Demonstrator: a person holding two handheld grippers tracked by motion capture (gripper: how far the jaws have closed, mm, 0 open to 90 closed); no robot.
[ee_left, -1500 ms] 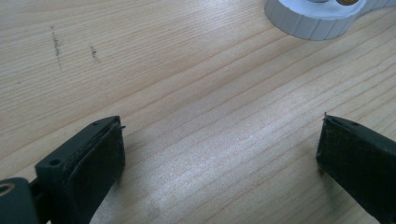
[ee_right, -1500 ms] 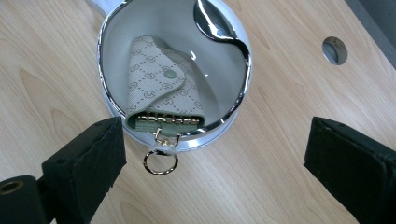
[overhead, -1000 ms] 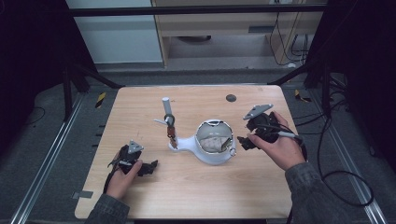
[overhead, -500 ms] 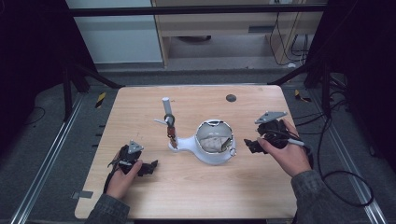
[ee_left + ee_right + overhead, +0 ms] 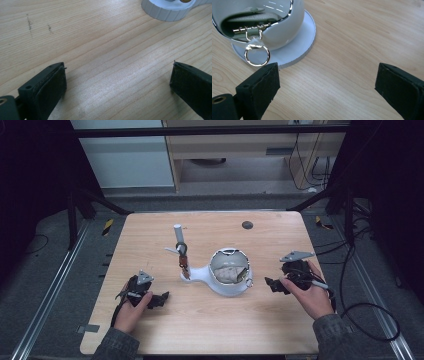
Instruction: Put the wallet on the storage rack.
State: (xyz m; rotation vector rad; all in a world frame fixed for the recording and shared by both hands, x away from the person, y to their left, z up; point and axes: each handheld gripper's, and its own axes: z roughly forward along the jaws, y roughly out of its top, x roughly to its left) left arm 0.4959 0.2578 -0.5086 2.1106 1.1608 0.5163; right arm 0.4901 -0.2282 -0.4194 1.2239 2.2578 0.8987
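The round white holder [image 5: 229, 276] sits mid-desk, something grey inside. The right gripper view shows its shiny ring [image 5: 257, 54] at ten o'clock. Both grippers' jaws are spread, empty.

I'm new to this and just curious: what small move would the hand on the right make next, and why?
Probably ease the right gripper toward the white bowl and line up on the metal ring hanging at its rim. Its jaws stand open with bare table between them, and the ring sits just ahead.

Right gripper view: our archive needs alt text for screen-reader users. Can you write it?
A white round ceramic bowl with a chrome rim sits on a white disc base on the pale wooden table, a silver ring hanging from its side. The right gripper has its black jaws open, nothing between them.
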